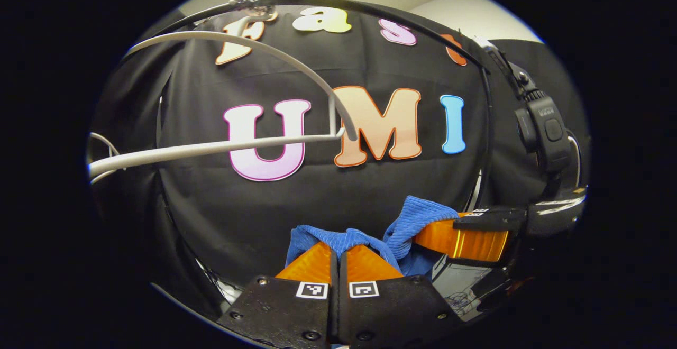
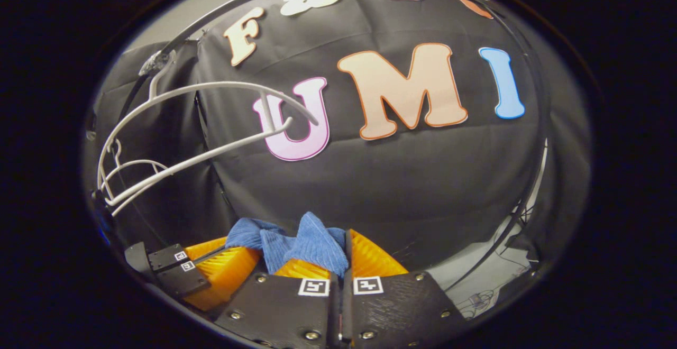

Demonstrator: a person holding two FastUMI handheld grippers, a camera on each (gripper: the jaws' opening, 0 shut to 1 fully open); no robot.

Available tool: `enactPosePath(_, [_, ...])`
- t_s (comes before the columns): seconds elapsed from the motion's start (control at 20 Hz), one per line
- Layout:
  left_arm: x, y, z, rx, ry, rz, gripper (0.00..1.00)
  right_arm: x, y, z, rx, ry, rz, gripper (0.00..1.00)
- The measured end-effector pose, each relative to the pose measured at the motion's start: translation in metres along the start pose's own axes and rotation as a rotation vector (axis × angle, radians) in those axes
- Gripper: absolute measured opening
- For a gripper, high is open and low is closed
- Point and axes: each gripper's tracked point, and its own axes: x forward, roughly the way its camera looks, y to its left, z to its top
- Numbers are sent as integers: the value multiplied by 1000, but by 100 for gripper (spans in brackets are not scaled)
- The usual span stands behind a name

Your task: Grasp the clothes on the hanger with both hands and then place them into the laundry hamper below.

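Most of the blue ribbed cloth garment (image 1: 407, 227) hangs below your fingers and is cut off from sight, so its shape cannot be told. Your left gripper (image 1: 338, 256) has its orange ridged fingers pressed together on one fold, your right gripper (image 2: 344, 256) pinching another just beside it. The bare white plastic hanger (image 2: 211, 127) hangs from the black rail (image 1: 370, 10); the right gripper view shows its looped end.

No legible text: the square black-and-white markers (image 1: 312, 290) on the claw fingers carry patterns, not readable characters.
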Motion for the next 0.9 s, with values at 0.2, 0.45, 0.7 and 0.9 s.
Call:
enactPosePath(0.2, [10, -4, -24, -3, 19, -38, 0, 13, -9, -25, 7, 58, -43, 2])
enactPosePath(0.45, [33, -6, -77, -50, 124, -48, 1, 32, -31, -73, 38, 161, -89, 2])
enactPosePath(0.7, [44, -11, -130, -41, 220, -70, 1, 51, -56, -118, 45, 265, -143, 3])
enactPosePath(0.9, [47, -16, -171, -66, 309, -91, 1, 58, -66, -160, 45, 362, -173, 2])
